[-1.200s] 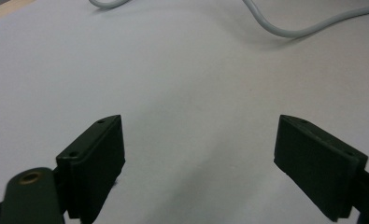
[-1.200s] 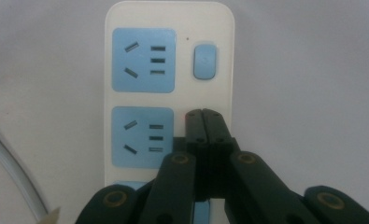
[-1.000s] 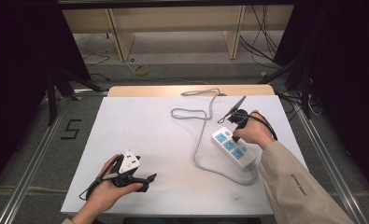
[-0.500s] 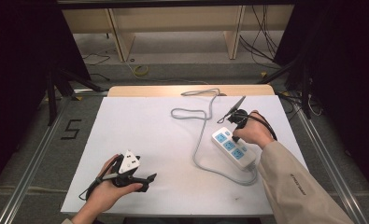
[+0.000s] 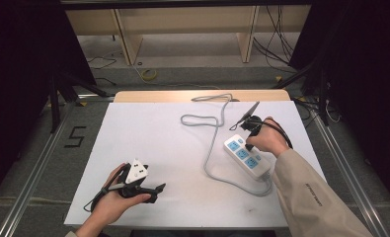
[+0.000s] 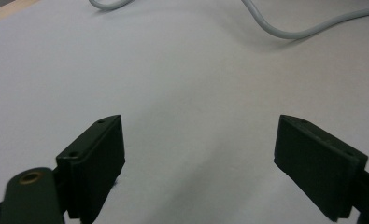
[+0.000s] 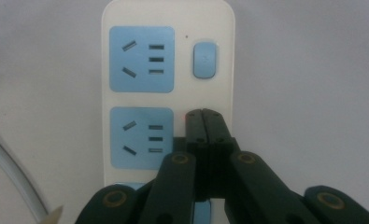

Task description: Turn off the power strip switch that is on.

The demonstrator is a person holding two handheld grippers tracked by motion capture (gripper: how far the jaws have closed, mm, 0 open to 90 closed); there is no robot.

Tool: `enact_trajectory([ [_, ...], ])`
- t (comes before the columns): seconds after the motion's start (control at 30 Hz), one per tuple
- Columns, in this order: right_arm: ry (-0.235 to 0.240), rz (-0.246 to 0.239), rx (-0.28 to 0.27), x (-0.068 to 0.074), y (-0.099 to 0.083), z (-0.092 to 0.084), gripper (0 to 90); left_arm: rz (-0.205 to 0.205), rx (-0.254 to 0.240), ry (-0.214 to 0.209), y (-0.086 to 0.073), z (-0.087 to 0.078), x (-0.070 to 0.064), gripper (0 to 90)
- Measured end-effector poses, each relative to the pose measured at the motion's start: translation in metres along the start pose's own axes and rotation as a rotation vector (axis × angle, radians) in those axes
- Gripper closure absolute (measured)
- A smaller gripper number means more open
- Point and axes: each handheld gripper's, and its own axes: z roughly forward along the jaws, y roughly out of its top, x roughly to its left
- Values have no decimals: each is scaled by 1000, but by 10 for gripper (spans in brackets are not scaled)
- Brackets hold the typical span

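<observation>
A: White tabletop (image 5: 163, 148), nearest edge first. What sits at about seven o'clock?

B: The left gripper (image 5: 155, 188), in the person's left hand (image 5: 114, 201), low over the sheet with a pale three-cornered plate on top. In the left gripper view its two black jaws stand wide apart with bare white surface between them; they hold nothing.

A: And moving up the table, toward four o'clock?

B: A beige sleeve (image 5: 313, 197) comes in from the bottom right corner. Beside it lies the power strip (image 5: 247, 157), white with blue sockets, set on a slant from about four o'clock toward three.

A: Where is the other tool?

B: The right gripper (image 7: 203, 122) hangs over the strip, held by the right hand (image 5: 267, 140) at about three o'clock. In the right gripper view its jaws are pressed together with nothing between them, tips over the strip's white face just right of the middle blue socket (image 7: 141, 137). Above the tips sits a small blue switch (image 7: 204, 59), beside the top socket (image 7: 141, 59). Whether the tips touch the strip, I cannot tell.

A: Farther out?

B: The strip's grey cable (image 5: 210, 148) loops from its near end round at five o'clock, runs up the middle of the sheet, curls at about one o'clock and goes off over the far wooden edge (image 5: 182, 96) at twelve. Beyond that, floor (image 5: 192, 59) with loose wires and pale wooden shelf legs (image 5: 125, 34).
</observation>
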Motion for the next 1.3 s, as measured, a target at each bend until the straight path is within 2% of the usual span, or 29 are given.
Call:
enact_trajectory([
  [0.4,1,3,2,0,0,0,900,0,-2,0,0,0,0,159],
  [0.53,-9,-15,-5,1,0,0,900,2,-1,-1,0,0,0,159],
  [0.7,-7,-2,-4,1,0,0,900,1,-1,-1,0,0,0,159],
  [1.3,-1,-2,-16,0,-2,-1,900,0,0,-2,0,1,0,159],
])
